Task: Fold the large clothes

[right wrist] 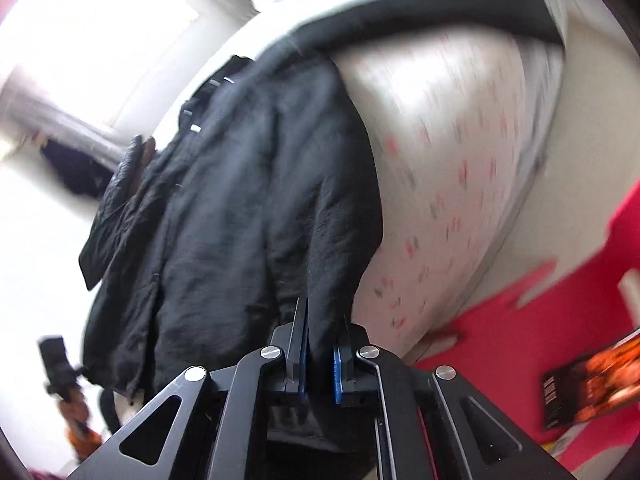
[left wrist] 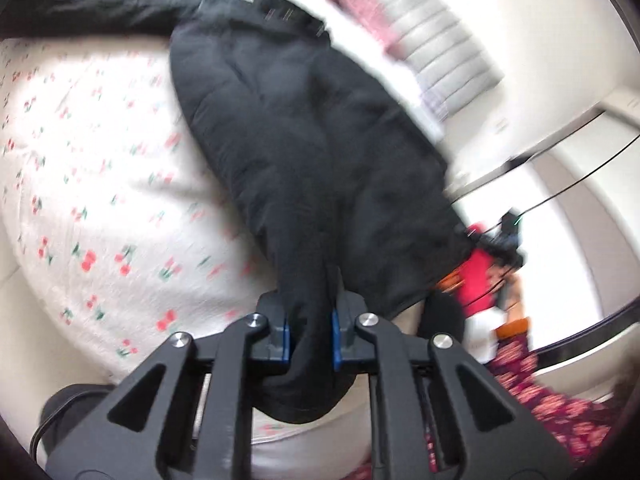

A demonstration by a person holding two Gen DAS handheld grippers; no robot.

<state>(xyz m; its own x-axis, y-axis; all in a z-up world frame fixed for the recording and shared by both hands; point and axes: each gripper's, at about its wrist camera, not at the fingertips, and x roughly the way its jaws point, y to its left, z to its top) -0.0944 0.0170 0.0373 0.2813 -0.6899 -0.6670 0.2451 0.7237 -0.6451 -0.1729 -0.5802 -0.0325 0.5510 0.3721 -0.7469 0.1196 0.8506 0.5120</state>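
The left gripper (left wrist: pixel 311 332) clamps the hem of a black jacket (left wrist: pixel 304 128), which runs from bottom centre to the upper left over the cherry-print bedsheet (left wrist: pixel 92 184). The right gripper (right wrist: pixel 320 354) also pinches this jacket's edge.

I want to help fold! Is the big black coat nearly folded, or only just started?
Only just started. Done: both grippers have caught the black coat near its bottom edge; the left gripper and right gripper each pinch cloth. In hand: the coat lies stretched along the cherry-print bedsheet. Left: no neat fold shows yet, and one sleeve lies spread out to the side.
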